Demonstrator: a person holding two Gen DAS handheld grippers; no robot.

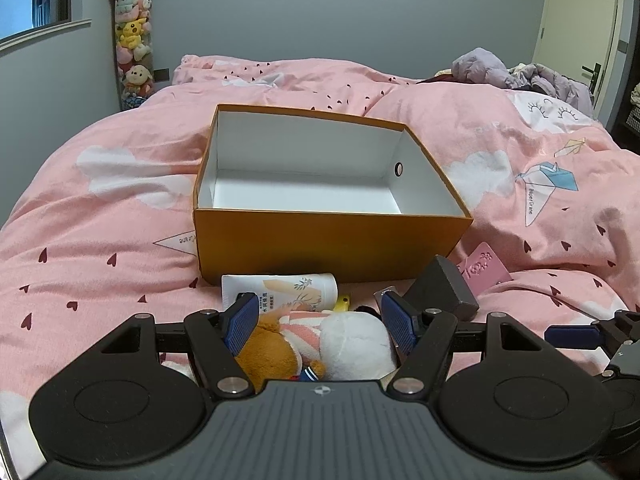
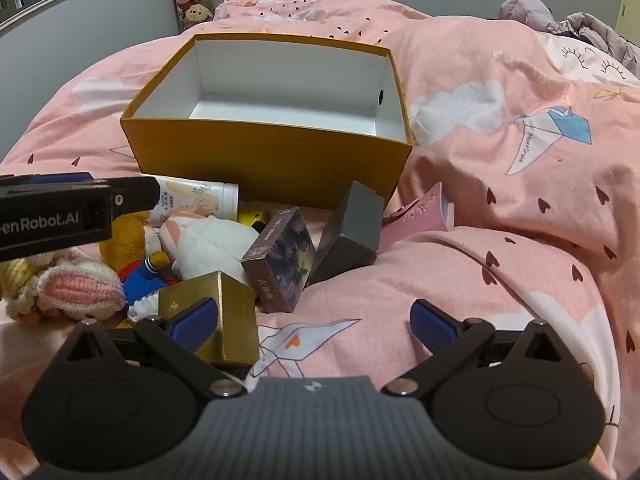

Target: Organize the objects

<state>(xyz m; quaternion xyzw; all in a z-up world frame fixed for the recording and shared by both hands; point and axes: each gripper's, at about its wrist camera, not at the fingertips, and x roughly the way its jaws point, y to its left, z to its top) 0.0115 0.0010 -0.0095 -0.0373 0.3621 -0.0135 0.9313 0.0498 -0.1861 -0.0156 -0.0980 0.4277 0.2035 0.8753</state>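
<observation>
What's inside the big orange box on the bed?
Nothing that can be seen. The orange box shows only white walls and a bare white floor. Its front wall hides the strip of floor just behind it, so that bit stays unknown.

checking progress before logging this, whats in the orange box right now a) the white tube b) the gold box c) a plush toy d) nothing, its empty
d, the orange box shows only its bare white inside, while the plush toy, gold box and white tube all lie on the pink duvet in front of it.
</observation>
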